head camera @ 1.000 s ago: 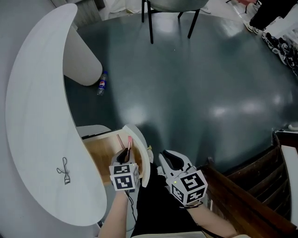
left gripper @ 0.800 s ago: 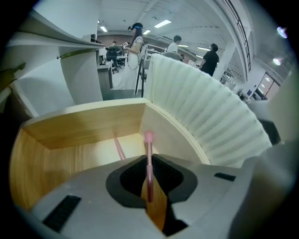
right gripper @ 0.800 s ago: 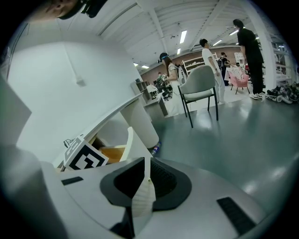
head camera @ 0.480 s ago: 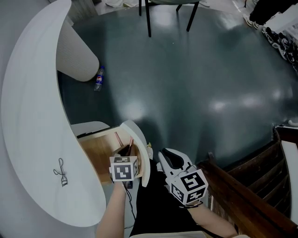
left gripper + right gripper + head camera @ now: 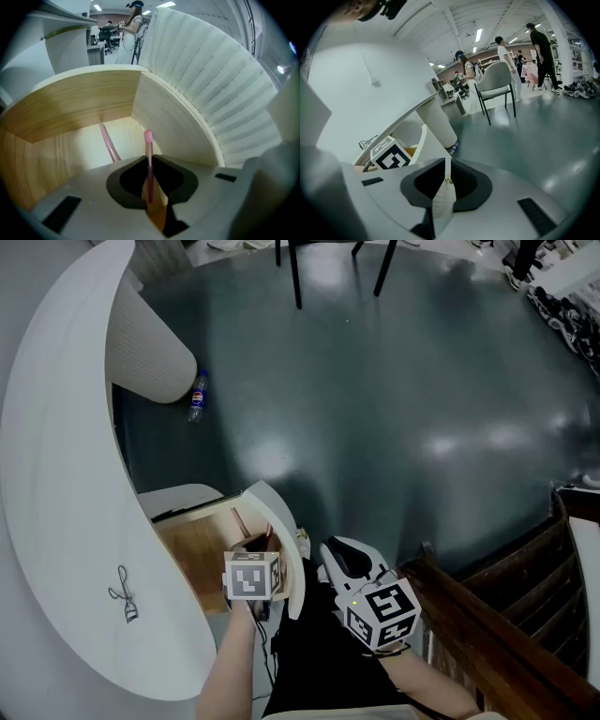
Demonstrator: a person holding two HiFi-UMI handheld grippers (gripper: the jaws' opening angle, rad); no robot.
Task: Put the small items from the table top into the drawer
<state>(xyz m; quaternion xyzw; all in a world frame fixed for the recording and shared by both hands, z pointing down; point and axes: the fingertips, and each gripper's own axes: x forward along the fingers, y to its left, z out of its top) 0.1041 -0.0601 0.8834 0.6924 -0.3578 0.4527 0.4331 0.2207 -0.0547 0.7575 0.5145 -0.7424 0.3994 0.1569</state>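
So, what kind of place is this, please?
Probably an open-plan office or studio: a curved white desk, a grey chair on a wide polished floor, ceiling strip lights, and people near work tables further back.

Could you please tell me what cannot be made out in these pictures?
- Pink stick: left gripper view, its lower end is buried in the left gripper.
- White ribbed piece in the right gripper: right gripper view, its lower part is hidden; unidentifiable.
- Bottle label: head view, too small.
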